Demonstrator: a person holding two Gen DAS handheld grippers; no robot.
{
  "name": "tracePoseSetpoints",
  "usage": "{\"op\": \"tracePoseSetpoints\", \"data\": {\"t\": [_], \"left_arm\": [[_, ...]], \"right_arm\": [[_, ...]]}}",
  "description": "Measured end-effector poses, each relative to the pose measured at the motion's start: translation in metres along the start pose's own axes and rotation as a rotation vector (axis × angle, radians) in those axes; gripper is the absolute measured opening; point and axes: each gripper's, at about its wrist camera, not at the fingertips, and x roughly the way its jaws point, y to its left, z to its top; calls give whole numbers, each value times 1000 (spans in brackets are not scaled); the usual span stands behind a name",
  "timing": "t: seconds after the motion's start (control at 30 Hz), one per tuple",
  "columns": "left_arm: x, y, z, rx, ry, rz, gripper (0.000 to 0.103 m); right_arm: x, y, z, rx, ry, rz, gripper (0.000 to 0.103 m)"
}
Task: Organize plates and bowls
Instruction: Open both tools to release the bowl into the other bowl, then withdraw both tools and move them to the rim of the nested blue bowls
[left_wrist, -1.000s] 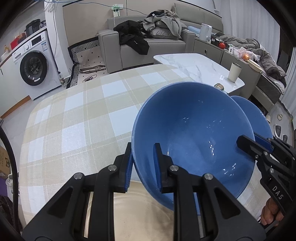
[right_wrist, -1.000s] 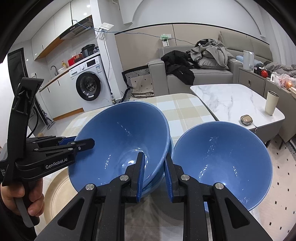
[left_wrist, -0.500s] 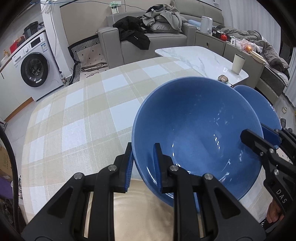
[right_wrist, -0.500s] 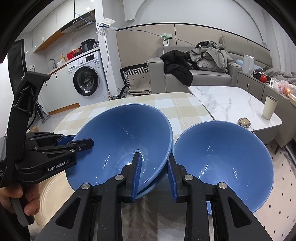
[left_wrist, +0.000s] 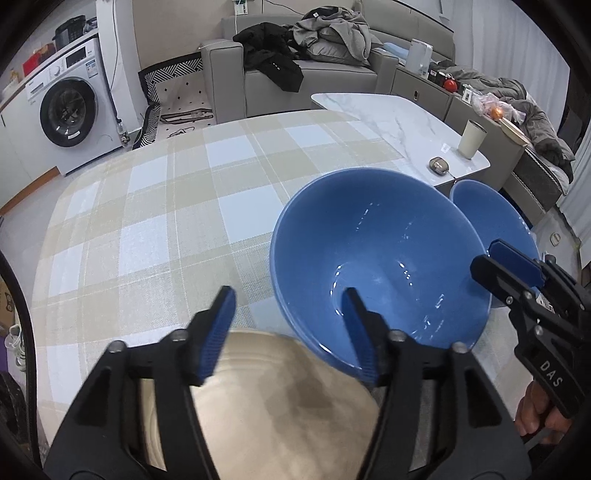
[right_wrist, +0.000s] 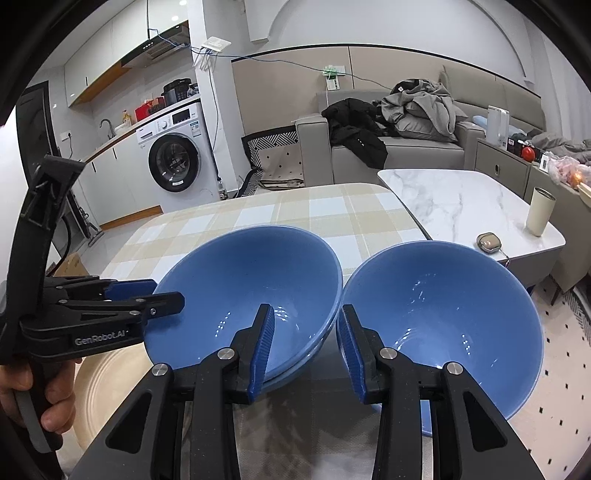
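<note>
Two nested blue bowls (left_wrist: 380, 258) (right_wrist: 255, 291) sit on the checked tablecloth (left_wrist: 166, 221). A second blue bowl (right_wrist: 443, 325) (left_wrist: 487, 221) stands just to their right. My left gripper (left_wrist: 290, 332) (right_wrist: 159, 293) straddles the stack's near-left rim with its jaws opening, one finger inside the bowl and one outside, neither pressing. My right gripper (right_wrist: 306, 345) (left_wrist: 491, 258) straddles the stack's right rim. Its jaws are opening too, and the pads stand off the wall. A beige plate (left_wrist: 277, 406) (right_wrist: 107, 384) lies under my left gripper.
A marble coffee table (right_wrist: 461, 203) to the right carries a cream cup (right_wrist: 539, 216) and a small case (right_wrist: 487, 242). Beyond the table stand a grey sofa (right_wrist: 388, 155) with clothes and a washing machine (right_wrist: 173, 158). A hand (right_wrist: 55, 402) holds the left gripper's handle.
Both grippers have let go of the top blue bowl's rim. The left jaws opened wide, the right jaws partly. The bowl has settled lower and less tilted in the stack.
</note>
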Motion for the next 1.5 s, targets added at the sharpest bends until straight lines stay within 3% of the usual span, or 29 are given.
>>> {"op": "tracePoseSetpoints", "data": {"t": [0.1, 0.13, 0.17, 0.27, 0.33, 0.53, 0.87, 1.03, 1.2, 1.5], "left_arm": [[-9, -6, -5, -8, -7, -6, 73], [-13, -8, -8, -13, -8, -8, 80], [-16, -10, -11, -17, -16, -7, 82], [-24, -21, -20, -9, -40, 0, 87], [-29, -28, -27, -19, -46, -14, 103], [-43, -51, -38, -43, -66, -48, 102], [-65, -100, -44, -37, -55, -129, 102], [-71, -121, -42, -46, -25, -277, 102], [-79, -148, -34, -43, -40, -321, 101], [-65, -190, -15, -51, 28, -386, 77]], "right_arm": [[-7, -4, 2, 9, -12, 8, 41], [-9, -6, 3, 14, -16, 15, 47], [-12, -8, 4, 22, -23, 22, 51], [-23, -19, 7, 60, -44, 57, 74], [-31, -25, 9, 80, -62, 76, 82], [-56, -43, 17, 101, -109, 31, 102], [-94, -88, 25, 168, -159, -7, 102], [-108, -108, 26, 188, -174, -34, 102], [-116, -131, 22, 243, -179, -61, 102], [-121, -176, 12, 409, -192, -32, 102]]}}
